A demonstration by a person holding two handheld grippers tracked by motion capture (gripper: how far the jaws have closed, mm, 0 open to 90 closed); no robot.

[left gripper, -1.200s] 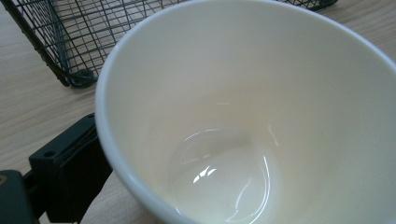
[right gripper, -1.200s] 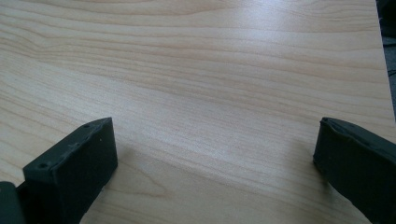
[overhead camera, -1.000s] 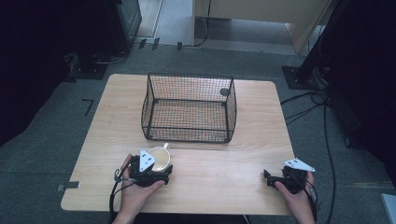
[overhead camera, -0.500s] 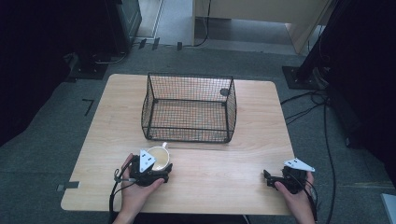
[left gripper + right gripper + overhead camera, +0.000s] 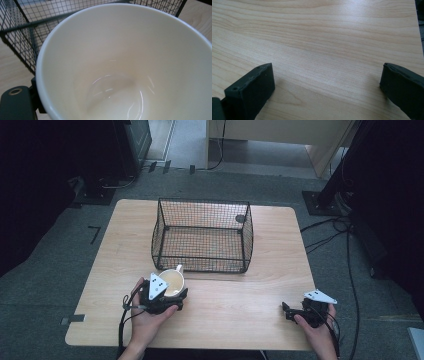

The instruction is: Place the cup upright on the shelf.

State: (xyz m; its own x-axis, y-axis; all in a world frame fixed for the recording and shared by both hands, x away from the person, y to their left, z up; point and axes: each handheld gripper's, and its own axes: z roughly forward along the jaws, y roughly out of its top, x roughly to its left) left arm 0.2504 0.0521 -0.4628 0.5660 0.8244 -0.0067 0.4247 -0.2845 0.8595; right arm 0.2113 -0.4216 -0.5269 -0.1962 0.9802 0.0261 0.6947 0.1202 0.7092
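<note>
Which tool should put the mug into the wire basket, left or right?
Left. The left tool is at the cream mug, just in front of the wire basket. The right tool sits open over bare table, far off.

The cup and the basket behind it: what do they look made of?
The cup looks like glazed ceramic: cream, smooth, with bright curved glints on its inside bottom. The basket looks like black coated metal wire, a thin regular mesh on a stiffer frame. The coating itself I cannot tell.
</note>
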